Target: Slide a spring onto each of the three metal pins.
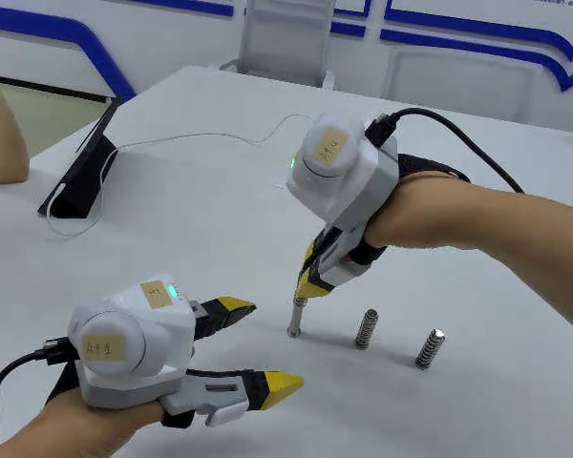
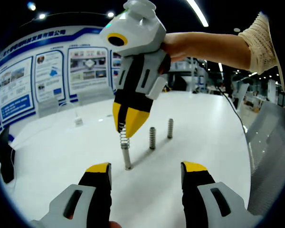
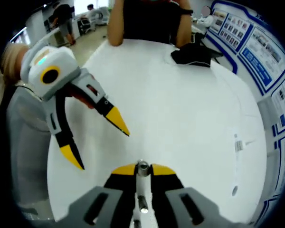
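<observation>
The right gripper [image 1: 310, 284] points steeply down from a bent wrist. Its jaws are pressed together on a spring [image 2: 123, 135], which sits over the top of the first pin [image 1: 295, 318]. The second pin [image 1: 366, 328] and the third pin [image 1: 430, 348] already carry springs. The left gripper [image 1: 263, 345] is held low over the table [image 1: 220, 210] with its jaws spread wide, facing the first pin.

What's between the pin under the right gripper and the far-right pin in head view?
The middle pin, already wearing a spring, stands between them. The head view shows it, and so does the left gripper view.
</observation>
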The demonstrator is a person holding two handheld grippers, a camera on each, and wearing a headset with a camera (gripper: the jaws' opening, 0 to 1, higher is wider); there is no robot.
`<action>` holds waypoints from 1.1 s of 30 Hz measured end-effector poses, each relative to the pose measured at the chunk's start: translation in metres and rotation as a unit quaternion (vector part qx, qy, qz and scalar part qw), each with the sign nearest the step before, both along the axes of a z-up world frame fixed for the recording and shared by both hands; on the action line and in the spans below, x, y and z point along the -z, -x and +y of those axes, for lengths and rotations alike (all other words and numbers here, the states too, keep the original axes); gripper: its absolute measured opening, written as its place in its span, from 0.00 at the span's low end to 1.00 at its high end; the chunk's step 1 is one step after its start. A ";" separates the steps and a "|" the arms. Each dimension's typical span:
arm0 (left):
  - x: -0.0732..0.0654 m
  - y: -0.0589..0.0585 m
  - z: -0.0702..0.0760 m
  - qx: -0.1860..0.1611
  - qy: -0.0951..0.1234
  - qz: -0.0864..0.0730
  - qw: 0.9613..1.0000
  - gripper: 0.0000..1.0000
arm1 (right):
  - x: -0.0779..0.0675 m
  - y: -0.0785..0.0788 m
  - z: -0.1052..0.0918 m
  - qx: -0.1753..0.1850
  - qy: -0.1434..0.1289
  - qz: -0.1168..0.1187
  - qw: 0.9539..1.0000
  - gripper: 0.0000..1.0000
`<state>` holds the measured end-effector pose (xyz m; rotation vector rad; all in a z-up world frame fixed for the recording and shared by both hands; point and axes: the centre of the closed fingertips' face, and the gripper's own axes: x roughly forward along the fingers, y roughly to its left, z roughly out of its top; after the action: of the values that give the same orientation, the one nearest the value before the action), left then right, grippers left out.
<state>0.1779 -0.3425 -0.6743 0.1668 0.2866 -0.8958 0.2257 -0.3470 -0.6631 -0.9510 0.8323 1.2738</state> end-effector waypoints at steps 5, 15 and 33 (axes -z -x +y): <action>0.001 -0.001 0.000 0.001 0.000 0.001 1.000 0.60 | 0.010 -0.002 0.000 0.006 0.007 0.010 1.000 0.12; 0.002 -0.002 0.003 -0.001 -0.002 0.004 1.000 0.60 | 0.029 -0.003 -0.001 0.016 0.017 0.023 0.999 0.12; 0.004 -0.003 0.004 -0.004 -0.003 0.007 1.000 0.60 | 0.050 -0.009 0.000 0.032 0.017 0.027 0.999 0.12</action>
<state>0.1809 -0.3390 -0.6785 0.1646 0.3020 -0.8890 0.2344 -0.3475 -0.7135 -0.9131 0.9228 1.2373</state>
